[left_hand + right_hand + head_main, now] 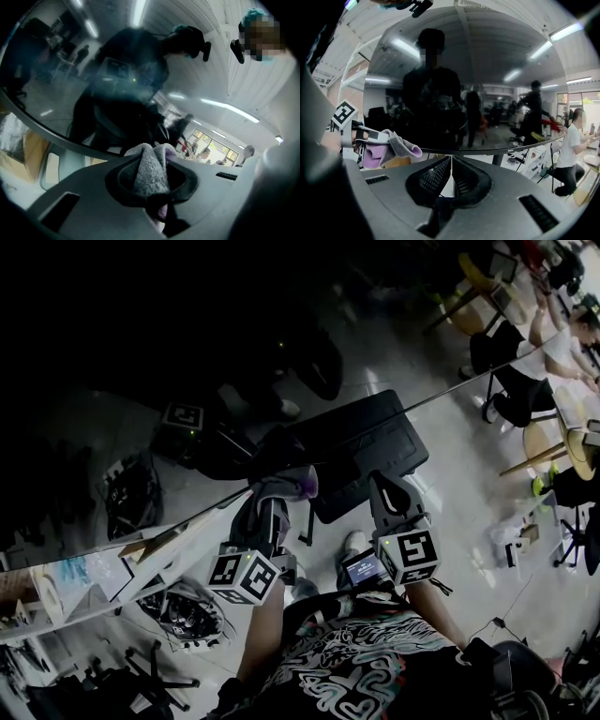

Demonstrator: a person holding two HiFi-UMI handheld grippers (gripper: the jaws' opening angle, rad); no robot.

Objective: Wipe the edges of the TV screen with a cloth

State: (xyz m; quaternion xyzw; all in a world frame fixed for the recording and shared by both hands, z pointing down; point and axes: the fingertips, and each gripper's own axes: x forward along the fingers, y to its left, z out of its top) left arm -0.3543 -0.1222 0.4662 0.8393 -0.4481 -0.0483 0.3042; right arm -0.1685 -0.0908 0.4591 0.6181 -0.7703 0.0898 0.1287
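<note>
Nearest, low in the head view's centre, 2 grippers reach toward the TV screen [487,84]. Left gripper [150,158] is clamped on the grey-and-purple cloth [149,171], which sits at the screen's lower edge. Right gripper [451,161] has its jaws pressed together, empty.

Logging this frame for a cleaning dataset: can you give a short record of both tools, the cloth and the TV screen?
left tool: shut on the cloth
right tool: jaws together, nothing between them
cloth: grey and purple, bunched, beside the screen's lower edge; contact cannot be told
TV screen: dark, glossy, mirrors the room
</note>
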